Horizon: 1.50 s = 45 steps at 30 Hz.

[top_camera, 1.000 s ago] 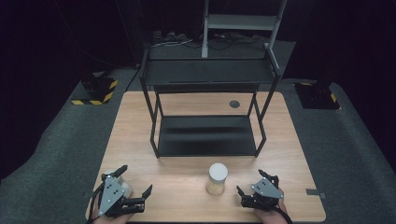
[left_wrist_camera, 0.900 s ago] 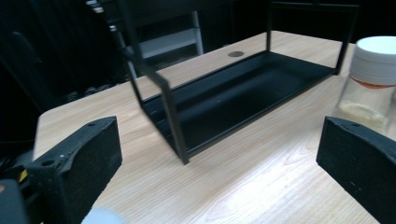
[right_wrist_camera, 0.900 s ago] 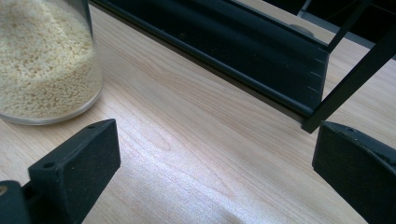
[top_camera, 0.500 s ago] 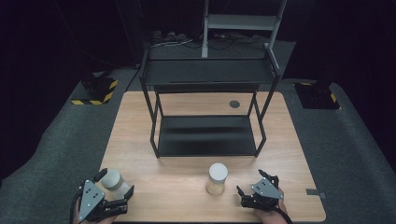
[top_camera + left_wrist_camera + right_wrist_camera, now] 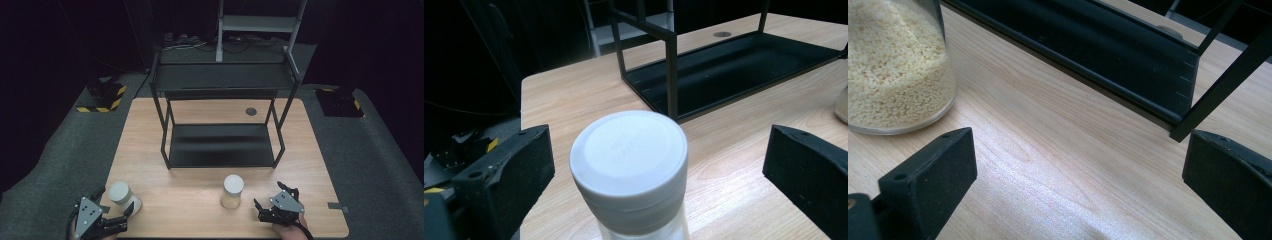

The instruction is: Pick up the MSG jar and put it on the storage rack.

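A clear jar with a white lid [image 5: 121, 193] stands near the table's front left corner. My left gripper [image 5: 114, 201] sits just behind it, open. Its jaws stand wide on either side of the white lid [image 5: 629, 159] without touching it. A second white-lidded jar [image 5: 233, 190], holding pale grains [image 5: 890, 65], stands at front centre. My right gripper [image 5: 270, 196] rests open on the table to that jar's right. Only bare wood lies between the right gripper's jaws [image 5: 1080, 150].
A black two-level metal rack [image 5: 222, 145] occupies the middle of the wooden table [image 5: 150, 130], its lower tray [image 5: 744, 65] just beyond both jars. A round grey grommet [image 5: 251, 111] sits behind it. Dark floor surrounds the table.
My left gripper has pulled back toward the front left corner, uncovering the white-lidded jar that now stands between its open jaws. The right gripper and the grain jar have not moved.
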Available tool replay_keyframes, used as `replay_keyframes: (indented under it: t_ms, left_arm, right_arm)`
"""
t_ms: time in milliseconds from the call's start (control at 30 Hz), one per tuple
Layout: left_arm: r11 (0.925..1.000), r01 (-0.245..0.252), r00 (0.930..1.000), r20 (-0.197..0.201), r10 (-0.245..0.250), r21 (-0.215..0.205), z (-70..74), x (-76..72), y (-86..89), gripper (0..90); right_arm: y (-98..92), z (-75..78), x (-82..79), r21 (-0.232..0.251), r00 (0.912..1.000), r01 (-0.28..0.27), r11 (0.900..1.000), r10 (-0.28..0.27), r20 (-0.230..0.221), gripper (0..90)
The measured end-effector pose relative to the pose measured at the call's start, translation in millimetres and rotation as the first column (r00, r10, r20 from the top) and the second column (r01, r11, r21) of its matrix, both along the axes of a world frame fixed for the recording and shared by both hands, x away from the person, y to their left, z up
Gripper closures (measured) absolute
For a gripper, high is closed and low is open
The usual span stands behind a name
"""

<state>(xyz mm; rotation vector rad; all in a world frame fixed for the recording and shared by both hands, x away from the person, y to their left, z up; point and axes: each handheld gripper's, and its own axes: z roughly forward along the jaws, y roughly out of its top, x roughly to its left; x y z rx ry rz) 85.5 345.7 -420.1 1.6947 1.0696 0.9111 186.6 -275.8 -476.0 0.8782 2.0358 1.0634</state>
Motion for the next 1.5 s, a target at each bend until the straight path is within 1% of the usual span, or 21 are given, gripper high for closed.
replay_keyframes:
  t_ms: [67,200,400,500,533,600,667,733,767,833,867,933,1033,1067,1100,1167,1333,1500]
  left_arm:
    - [0.9998,-0.005,1.0000,-0.005,0.005,-0.018,-3.5,1.7,2.1,0.4]
    - [0.9988,-0.001,0.9999,-0.014,0.000,-0.049,-10.1,5.0,7.2,0.4]
    - [0.9976,0.000,0.9995,-0.032,-0.002,-0.069,-16.6,11.5,11.9,0.5]
    - [0.9975,-0.006,0.9992,-0.040,0.003,-0.070,-19.8,13.8,13.2,1.2]
    - [0.9968,-0.007,0.9991,-0.042,0.003,-0.079,-22.7,15.1,14.7,1.6]
    - [0.9961,-0.021,0.9986,-0.050,0.017,-0.085,-25.7,17.1,14.6,3.3]
    - [0.9934,-0.016,0.9982,-0.059,0.010,-0.114,-29.2,20.6,17.8,6.8]
    - [0.9927,-0.006,0.9985,-0.055,0.000,-0.120,-31.2,21.3,19.7,7.1]
    - [0.9927,0.000,0.9987,-0.051,-0.006,-0.121,-32.5,21.1,20.8,9.5]
    - [0.9919,0.015,0.9986,-0.048,-0.022,-0.126,-34.4,21.1,24.1,17.4]
    - [0.9911,0.018,0.9986,-0.047,-0.024,-0.132,-35.6,21.0,25.5,19.6]
    - [0.9887,0.028,0.9978,-0.055,-0.037,-0.147,-37.2,22.1,29.7,24.4]
    - [0.9883,0.030,0.9976,-0.057,-0.039,-0.150,-39.1,22.3,30.7,27.0]
    - [0.9886,0.033,0.9976,-0.055,-0.041,-0.147,-39.4,21.8,30.7,29.3]
    - [0.9889,0.040,0.9978,-0.047,-0.047,-0.143,-40.3,20.9,30.9,33.9]
    - [0.9904,0.037,0.9982,-0.043,-0.043,-0.133,-40.1,19.6,28.8,34.0]
    - [0.9901,0.029,0.9985,-0.042,-0.035,-0.138,-40.0,19.3,27.9,34.7]
    - [0.9913,0.034,0.9985,-0.038,-0.039,-0.127,-37.9,19.5,25.8,34.8]
  right_arm:
    - [-0.3,0.4,0.6,0.004,1.0000,0.002,1.000,-0.002,-0.005,0.2]
    - [-0.1,0.4,0.5,0.001,1.0000,0.001,1.000,-0.001,-0.003,0.2]
    - [-0.4,0.6,0.8,0.006,1.0000,0.005,1.000,-0.005,-0.008,0.2]
    - [-1.5,0.6,1.3,0.012,1.0000,0.002,1.000,-0.002,-0.009,0.2]
    - [-1.5,0.7,1.4,0.013,0.9999,0.004,1.000,-0.003,-0.011,0.2]
    - [-1.3,0.9,1.6,0.013,0.9999,0.005,1.000,-0.005,-0.013,0.2]
    - [-1.5,1.0,1.8,0.015,0.9999,0.005,1.000,-0.005,-0.014,0.2]
    - [-1.8,1.1,1.9,0.016,0.9999,0.005,1.000,-0.005,-0.015,0.2]
    - [-1.9,1.1,1.9,0.016,0.9999,0.005,1.000,-0.005,-0.015,0.2]
    - [-1.8,1.1,1.8,0.016,0.9999,0.006,1.000,-0.005,-0.015,0.2]
    - [-1.6,1.1,1.9,0.015,0.9999,0.005,1.000,-0.005,-0.015,0.2]
    - [-1.0,1.1,1.9,0.011,0.9999,0.004,1.000,-0.004,-0.014,0.2]
    - [-0.9,1.2,1.9,0.009,0.9999,0.003,1.000,-0.003,-0.013,0.2]
    - [-1.0,1.2,1.9,0.010,0.9999,0.003,1.000,-0.003,-0.014,0.2]
    - [-1.3,1.2,1.9,0.013,0.9999,0.004,1.000,-0.004,-0.015,0.2]
    - [-1.6,1.1,2.0,0.013,0.9999,0.004,1.000,-0.003,-0.015,0.2]
    - [-2.5,0.9,2.0,0.019,0.9999,0.005,1.000,-0.004,-0.014,0.2]
    - [-0.4,1.8,2.8,0.002,0.9999,-0.002,1.000,0.002,-0.016,0.2]
